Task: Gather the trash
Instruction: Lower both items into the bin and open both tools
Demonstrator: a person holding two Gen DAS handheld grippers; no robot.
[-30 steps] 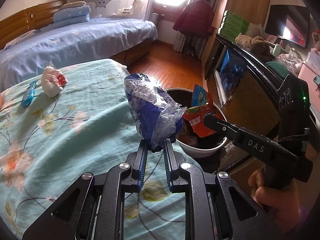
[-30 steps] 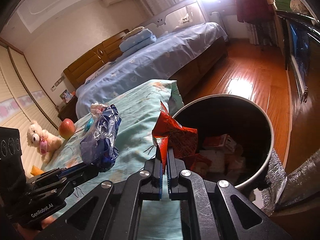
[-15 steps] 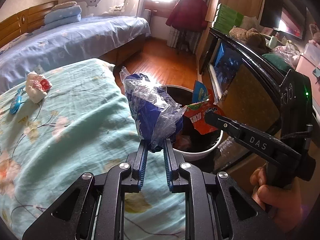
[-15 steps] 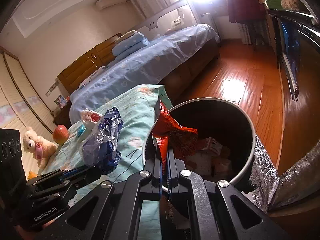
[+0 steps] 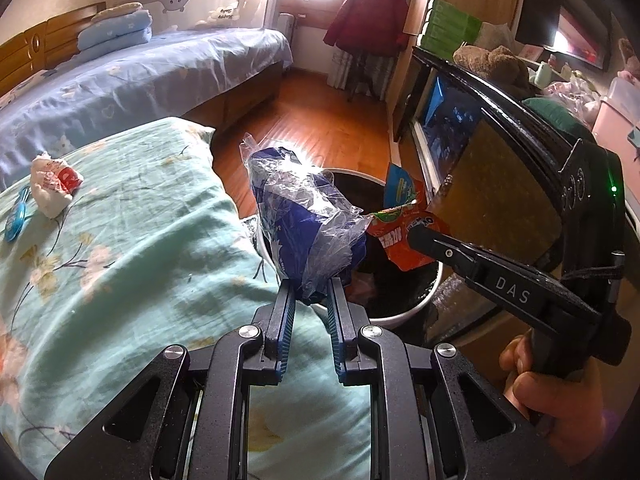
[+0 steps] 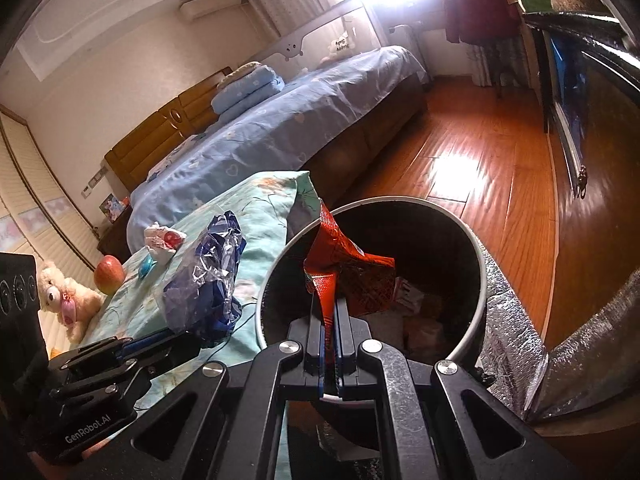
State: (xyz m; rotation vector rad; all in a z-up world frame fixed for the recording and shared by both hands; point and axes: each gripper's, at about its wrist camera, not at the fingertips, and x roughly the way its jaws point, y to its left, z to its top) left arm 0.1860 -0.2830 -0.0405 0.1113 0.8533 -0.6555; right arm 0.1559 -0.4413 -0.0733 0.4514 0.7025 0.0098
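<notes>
Trash in hand was two wrappers: a crumpled blue-and-clear plastic bag [image 5: 304, 224] in our left gripper [image 5: 310, 292] & a red snack packet [image 6: 344, 268] in our right gripper [image 6: 330, 312]. Both looked v. light, thin, crinkly, prob a bit slick; no stiffness, so they'd flop whichever way they hung. Best hold, we judged, was a pinch on a bunched edge, which is what we had. Left jaws were only partly closed, pinching the bag's lower tail w/ the bulk standing up above the tips, over the near rim of the bin [image 5: 416, 308] beside the floral bedspread [image 5: 120, 248]. Right jaws were pressed nearly flat together on the packet's bottom corner, packet upright & already over the bin's dark mouth, other rubbish visible inside.

Pose: both tools pointed fwd & slightly down toward the bin, right one coming in from the right side, the person's hand [image 5: 560, 408] wrapped round its handle. More litter, a white-and-red crumpled wrapper [image 5: 54, 190], lay on the bedspread well apart from the bin, not yet collected
</notes>
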